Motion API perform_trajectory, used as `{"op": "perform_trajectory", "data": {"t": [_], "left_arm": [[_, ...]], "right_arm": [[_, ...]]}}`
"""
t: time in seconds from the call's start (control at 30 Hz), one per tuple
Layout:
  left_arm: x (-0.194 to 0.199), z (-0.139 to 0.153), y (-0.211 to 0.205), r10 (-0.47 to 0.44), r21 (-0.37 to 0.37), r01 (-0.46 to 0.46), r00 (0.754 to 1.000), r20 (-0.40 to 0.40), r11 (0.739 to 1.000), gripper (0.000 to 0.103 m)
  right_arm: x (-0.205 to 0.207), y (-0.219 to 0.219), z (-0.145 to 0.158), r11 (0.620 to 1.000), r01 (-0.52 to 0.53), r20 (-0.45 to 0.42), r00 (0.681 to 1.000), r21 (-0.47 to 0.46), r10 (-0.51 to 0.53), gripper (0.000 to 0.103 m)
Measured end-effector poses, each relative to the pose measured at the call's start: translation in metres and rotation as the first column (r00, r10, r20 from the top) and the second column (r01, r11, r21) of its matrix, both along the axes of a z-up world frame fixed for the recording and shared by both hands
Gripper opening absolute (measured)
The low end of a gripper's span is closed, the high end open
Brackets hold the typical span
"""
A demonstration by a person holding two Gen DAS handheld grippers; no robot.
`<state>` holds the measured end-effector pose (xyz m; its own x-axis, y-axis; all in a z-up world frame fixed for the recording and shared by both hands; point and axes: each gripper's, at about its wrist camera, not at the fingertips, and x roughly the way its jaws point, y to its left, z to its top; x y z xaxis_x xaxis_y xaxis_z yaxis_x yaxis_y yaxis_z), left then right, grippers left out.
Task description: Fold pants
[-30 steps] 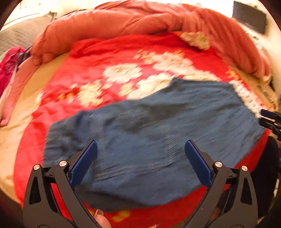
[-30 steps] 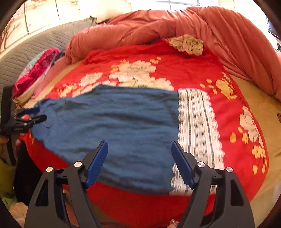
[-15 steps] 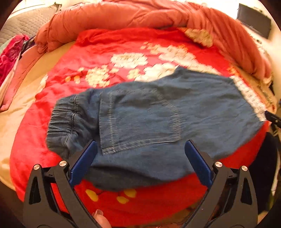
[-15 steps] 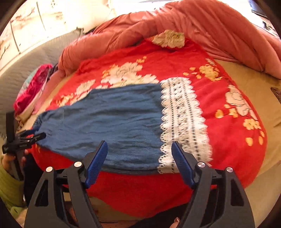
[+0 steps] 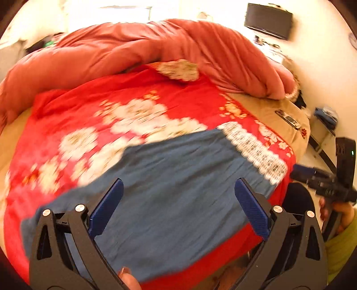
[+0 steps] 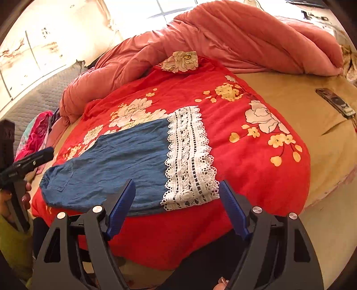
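Observation:
Blue denim pants [image 6: 116, 165] with a white lace hem [image 6: 189, 158] lie flat on a red floral blanket [image 6: 256, 165], waistband to the left, hem to the right. In the left wrist view the pants [image 5: 174, 187] fill the lower middle, blurred. My left gripper [image 5: 178, 200] is open and empty above the pants' near edge; it also shows at the left of the right wrist view [image 6: 29, 162]. My right gripper [image 6: 177, 205] is open and empty just in front of the lace hem; it also shows at the right of the left wrist view [image 5: 312, 178].
A bunched salmon duvet [image 6: 234, 42] lies along the far side of the bed. A remote control [image 6: 337, 102] rests on the tan sheet [image 6: 312, 125] at right. Pink clothes [image 6: 35, 133] are piled at the left. A dark screen [image 5: 267, 20] hangs on the far wall.
Both grippers have drawn back and up from the pants and stay open. The left view has swung right toward the lace hem. The pants lie where they were.

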<state>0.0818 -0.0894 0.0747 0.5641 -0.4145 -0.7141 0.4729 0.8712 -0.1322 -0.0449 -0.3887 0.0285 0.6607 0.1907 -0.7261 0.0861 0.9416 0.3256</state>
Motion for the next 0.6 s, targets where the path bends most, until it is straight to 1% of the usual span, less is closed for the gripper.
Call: {"op": "perform_trajectory", "data": {"t": [0.03,0.07,0.13,0.3,0.4,0.47,0.53,0.57,0.6], "left_arm": [[0.010,-0.001,-0.013,-0.035,-0.002,0.035,0.999,-0.011,0.999,0.094],[0.017,-0.003,-0.021,-0.048,0.005,0.048,0.999,-0.019,0.999,0.094],[0.032,-0.010,-0.046,-0.089,0.038,0.090,0.995,-0.037,0.995,0.094],[0.067,-0.033,-0.094,-0.163,0.155,0.168,0.986,-0.048,0.973,0.094],[0.089,-0.043,-0.111,-0.204,0.160,0.212,0.977,-0.070,0.964,0.094],[0.101,-0.049,-0.122,-0.219,0.180,0.230,0.972,-0.080,0.956,0.094],[0.118,-0.060,-0.137,-0.272,0.199,0.293,0.954,-0.125,0.935,0.094],[0.122,-0.063,-0.141,-0.284,0.197,0.307,0.949,-0.137,0.931,0.094],[0.130,-0.069,-0.149,-0.298,0.206,0.329,0.940,-0.166,0.922,0.094]], "right_arm": [[0.001,-0.002,-0.002,1.000,0.004,-0.001,1.000,0.015,-0.004,0.076],[0.002,-0.003,-0.004,1.000,0.010,-0.005,1.000,0.025,-0.010,0.076],[0.005,-0.004,-0.010,0.999,0.018,-0.018,1.000,0.045,-0.017,0.076],[0.015,-0.008,-0.020,0.996,0.039,-0.034,0.999,0.080,-0.036,0.076],[0.021,-0.011,-0.024,0.994,0.046,-0.033,0.999,0.098,-0.043,0.076],[0.025,-0.013,-0.026,0.992,0.051,-0.037,0.998,0.112,-0.048,0.076],[0.027,-0.016,-0.030,0.991,0.064,-0.048,0.997,0.120,-0.058,0.076],[0.028,-0.018,-0.032,0.989,0.070,-0.053,0.997,0.133,-0.064,0.076],[0.029,-0.020,-0.035,0.986,0.077,-0.056,0.996,0.146,-0.070,0.076]]}}
